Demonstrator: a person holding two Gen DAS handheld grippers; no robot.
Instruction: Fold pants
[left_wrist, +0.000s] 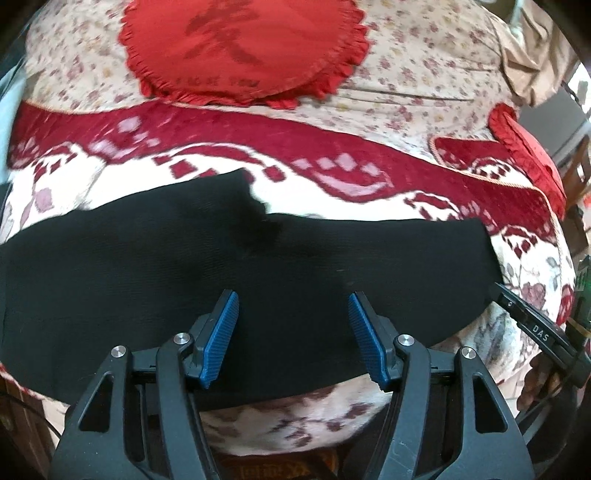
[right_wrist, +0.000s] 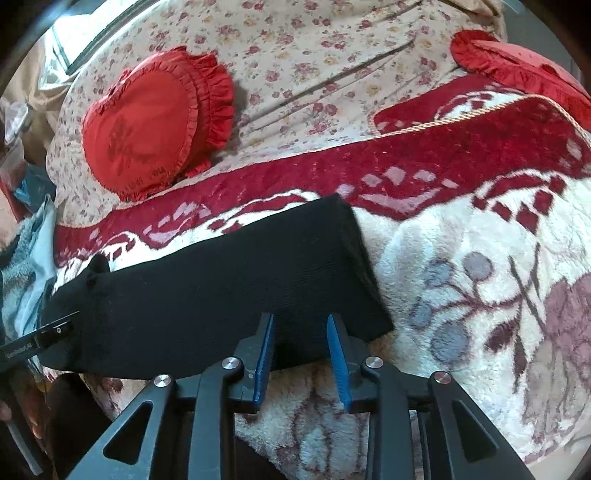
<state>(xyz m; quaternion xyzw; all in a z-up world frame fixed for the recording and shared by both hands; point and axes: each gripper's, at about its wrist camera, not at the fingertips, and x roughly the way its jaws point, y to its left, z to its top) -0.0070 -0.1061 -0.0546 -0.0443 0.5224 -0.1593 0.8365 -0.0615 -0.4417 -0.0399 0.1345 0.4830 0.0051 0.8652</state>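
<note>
Black pants (left_wrist: 229, 280) lie flat in a long band across a red-and-cream fleece blanket (left_wrist: 332, 184). My left gripper (left_wrist: 293, 306) is open, its blue pads above the pants' near middle, holding nothing. In the right wrist view the pants (right_wrist: 207, 295) end in a cuff edge at the right. My right gripper (right_wrist: 300, 325) is open over the near edge by that cuff end, empty. The right gripper's tip shows at the left wrist view's right edge (left_wrist: 517, 310); the left gripper's tip shows at the right wrist view's left edge (right_wrist: 55, 328).
A round red frilled cushion (left_wrist: 240, 48) lies beyond the pants on a floral sheet (left_wrist: 406, 66). A second red cushion (right_wrist: 517, 70) sits at the far right. A blue-grey cloth (right_wrist: 29, 266) lies at the left edge.
</note>
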